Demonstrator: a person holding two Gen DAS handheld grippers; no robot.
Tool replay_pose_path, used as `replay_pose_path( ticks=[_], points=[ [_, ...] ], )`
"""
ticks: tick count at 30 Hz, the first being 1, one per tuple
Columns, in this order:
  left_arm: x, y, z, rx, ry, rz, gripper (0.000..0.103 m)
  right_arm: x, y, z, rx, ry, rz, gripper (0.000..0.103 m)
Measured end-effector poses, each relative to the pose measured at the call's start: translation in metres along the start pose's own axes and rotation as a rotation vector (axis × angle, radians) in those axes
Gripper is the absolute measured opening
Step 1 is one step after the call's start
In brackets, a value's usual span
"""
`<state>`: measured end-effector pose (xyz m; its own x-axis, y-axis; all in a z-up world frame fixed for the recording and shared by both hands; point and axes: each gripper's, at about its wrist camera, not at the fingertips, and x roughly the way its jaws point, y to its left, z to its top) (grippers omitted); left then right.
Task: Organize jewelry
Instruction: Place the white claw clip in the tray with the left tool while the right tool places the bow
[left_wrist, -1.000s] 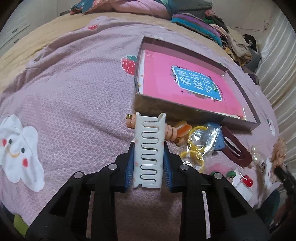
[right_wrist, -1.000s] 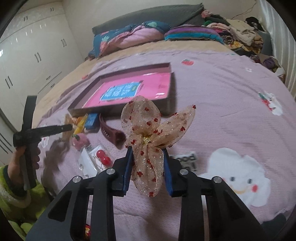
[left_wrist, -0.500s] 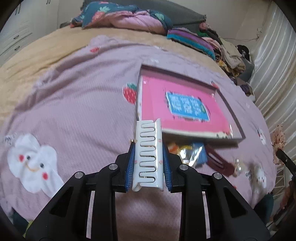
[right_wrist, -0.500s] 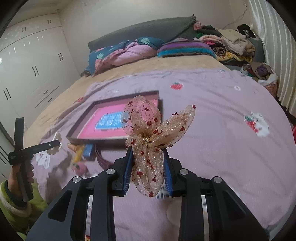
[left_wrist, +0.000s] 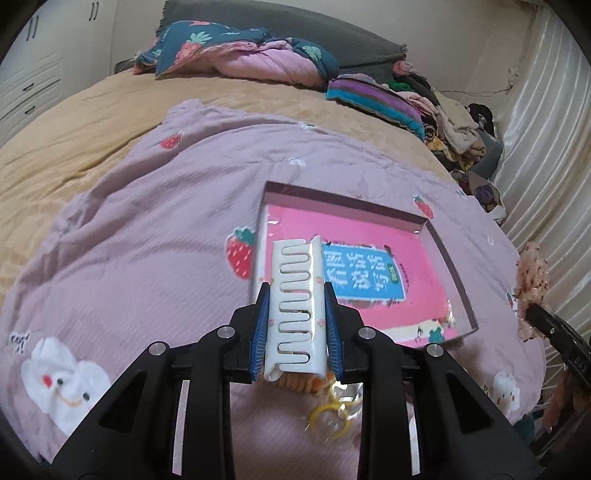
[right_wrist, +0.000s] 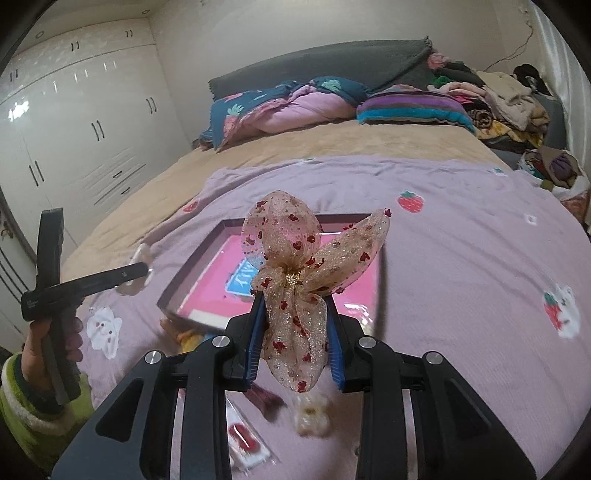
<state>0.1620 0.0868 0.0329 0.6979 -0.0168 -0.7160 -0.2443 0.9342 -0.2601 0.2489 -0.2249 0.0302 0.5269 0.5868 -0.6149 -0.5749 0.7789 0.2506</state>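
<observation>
Left wrist view: the left claw (left_wrist: 297, 317) pinches a white clip (left_wrist: 297, 306) upright between its blue pads, held above the near edge of the box (left_wrist: 448, 258), which lies on the lilac blanket (left_wrist: 147, 240) on the bed. Yellow rings (left_wrist: 328, 417) lie blurred below the claw.

Right wrist view: the right claw (right_wrist: 295, 332) pinches a sheer bow (right_wrist: 299, 273) with red dots, held over the box (right_wrist: 192, 273). At left, a hand (right_wrist: 51, 347) holds the left claw's handle. A pale clip (right_wrist: 310, 411) and a packet (right_wrist: 243, 439) lie on the blanket.
</observation>
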Motion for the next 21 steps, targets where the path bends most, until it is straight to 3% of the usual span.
replay_pose_path(
  ticks=[9,21],
  points=[
    [0.036,-0.019,0.017,0.012,0.035,-0.018,0.019,0.050,-0.001,0.019,0.003,0.062,-0.009,0.029],
    [0.083,-0.020,0.009,0.000,0.127,-0.013,0.019,0.095,-0.024,0.012,0.068,0.163,-0.037,0.029]
  ],
)
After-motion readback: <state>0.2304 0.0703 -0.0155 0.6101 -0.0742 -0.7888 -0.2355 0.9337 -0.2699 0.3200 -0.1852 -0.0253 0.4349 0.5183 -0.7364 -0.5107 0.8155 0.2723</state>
